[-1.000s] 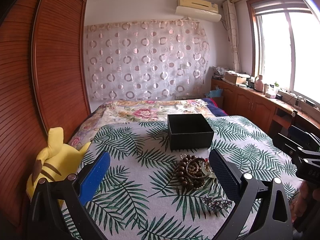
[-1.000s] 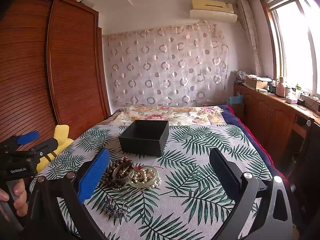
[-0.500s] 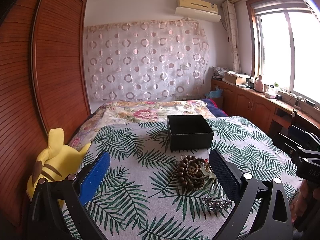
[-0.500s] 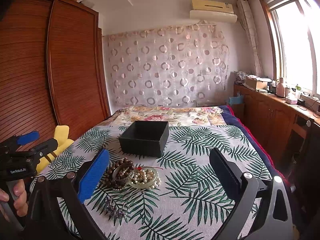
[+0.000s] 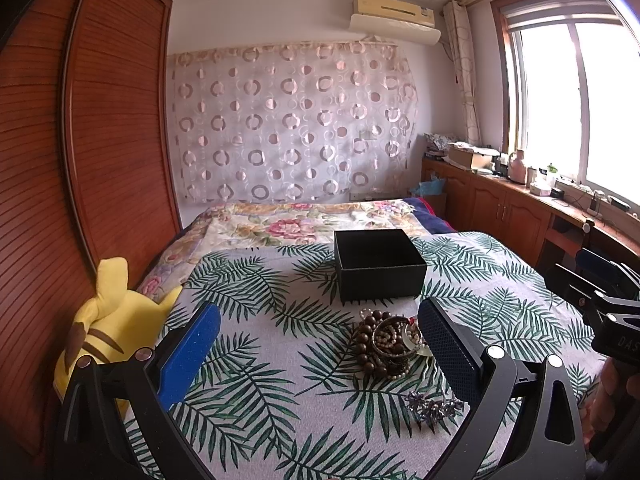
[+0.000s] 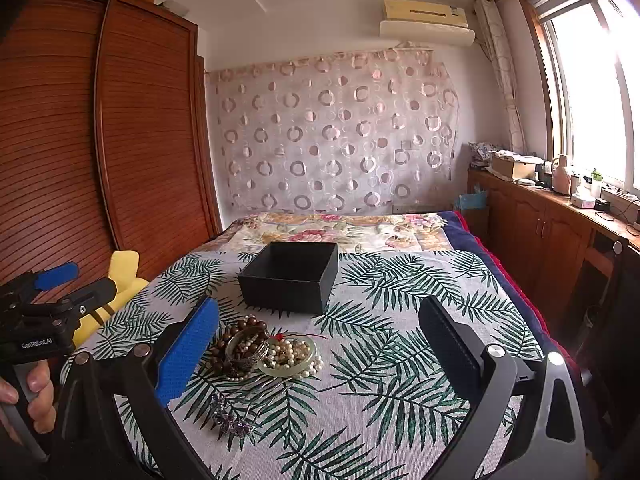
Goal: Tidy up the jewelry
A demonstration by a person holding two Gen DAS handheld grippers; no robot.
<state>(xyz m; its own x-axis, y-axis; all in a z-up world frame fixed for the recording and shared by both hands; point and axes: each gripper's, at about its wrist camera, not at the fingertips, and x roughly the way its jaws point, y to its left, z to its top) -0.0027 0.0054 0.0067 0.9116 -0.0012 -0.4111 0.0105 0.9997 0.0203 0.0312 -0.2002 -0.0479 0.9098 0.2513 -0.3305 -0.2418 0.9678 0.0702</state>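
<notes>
Leaf-printed cloth [image 6: 400,320] covers the near part of a bed in a bedroom, with a floral blanket [image 6: 340,232] beyond it and a circle-patterned curtain [image 6: 332,136] across the far wall. On the cloth stands an open black box [image 6: 290,278], empty as far as its inside shows. Just in front of the box lies a small heap of jewelry: a string of dark wooden beads [image 5: 366,340], a metal bangle [image 6: 247,346] lying on those beads, and a pale green bangle [image 6: 286,364] with a strand of pearls [image 6: 290,350] piled in and over it. Nearer the cameras, apart from the heap, lies a purple hair clip [image 6: 232,424].

The left gripper [image 5: 316,344] hovers above the cloth with its 2 jaws spread wide and nothing between them; the heap sits by its right-hand finger. The right gripper [image 6: 316,340] is likewise spread wide and empty, the heap close to its blue left-hand finger. A hand [image 6: 36,396] grips the left tool's handle at the edge of the right wrist view. A yellow plush toy [image 5: 108,328] leans at the bed's left side against a slatted wooden wardrobe [image 5: 80,160]
</notes>
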